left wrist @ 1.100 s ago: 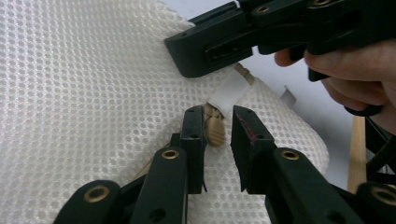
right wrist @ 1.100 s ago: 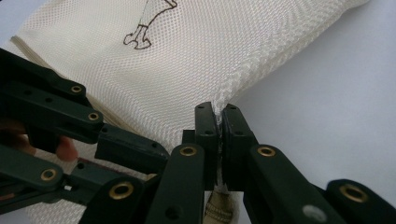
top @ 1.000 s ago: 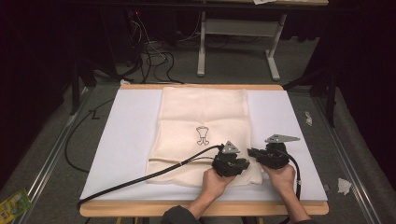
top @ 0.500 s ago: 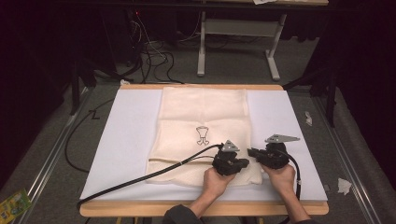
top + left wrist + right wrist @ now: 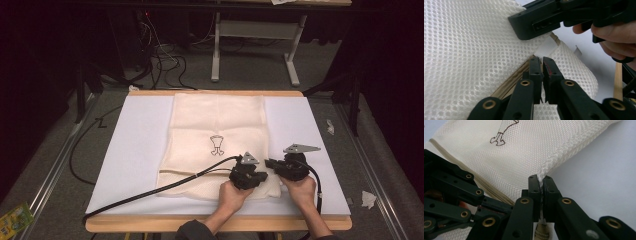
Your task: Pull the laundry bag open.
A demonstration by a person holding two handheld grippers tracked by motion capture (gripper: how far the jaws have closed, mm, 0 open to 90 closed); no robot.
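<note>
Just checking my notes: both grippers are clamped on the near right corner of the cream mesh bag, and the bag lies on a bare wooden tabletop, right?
Not quite. Both grippers, left gripper and right gripper, are clamped on the mesh bag, but the high view shows it lying on a white sheet over the wooden table.

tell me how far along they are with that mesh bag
Done: both grippers have hold near the mesh bag's right front corner. In hand: left gripper shut at the zipper's end, right gripper shut on the bag's edge. Left: pulling the zipper along; it looks unmoved.
</note>
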